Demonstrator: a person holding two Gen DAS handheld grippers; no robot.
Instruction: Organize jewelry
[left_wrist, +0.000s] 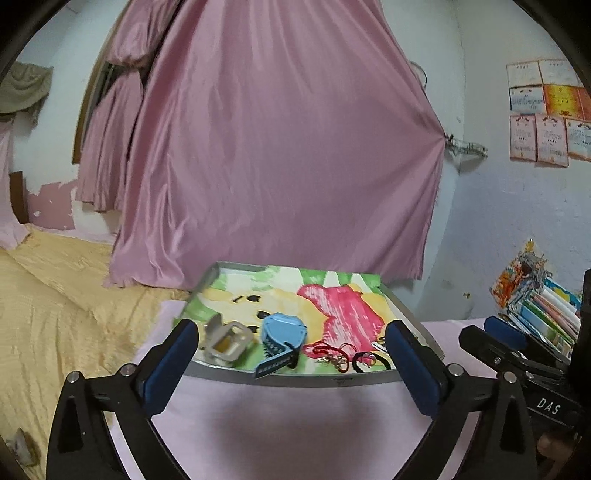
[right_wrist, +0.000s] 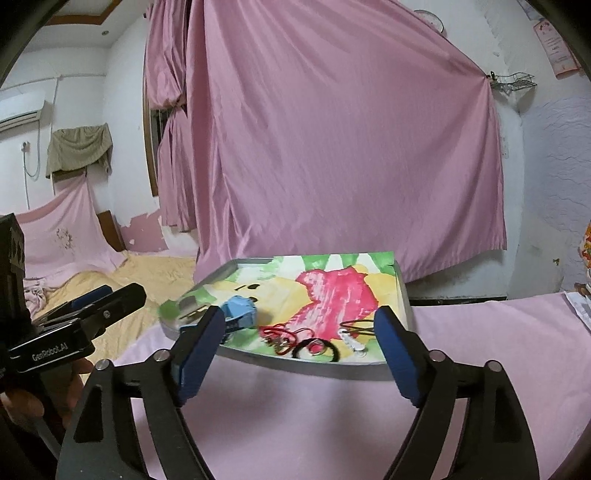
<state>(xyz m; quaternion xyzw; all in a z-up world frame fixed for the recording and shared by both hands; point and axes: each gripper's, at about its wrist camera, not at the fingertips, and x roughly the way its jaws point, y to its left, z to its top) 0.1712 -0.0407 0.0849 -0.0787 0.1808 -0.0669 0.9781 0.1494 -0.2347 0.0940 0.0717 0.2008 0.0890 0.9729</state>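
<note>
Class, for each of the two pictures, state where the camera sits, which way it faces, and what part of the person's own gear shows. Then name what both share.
Left wrist: on the left gripper, facing the grey-rimmed painted tray and pink curtain; open blue-padded fingers frame it.
Right wrist: on the right gripper, same direction; left gripper at its left.
Shared: tray, light-blue watch, red cord jewellery, curtain.

Silver-rimmed tray with a bright painted liner sits on pink cloth; along its near edge lie an open grey box, blue watch, red cord bracelets, black rings.
</note>
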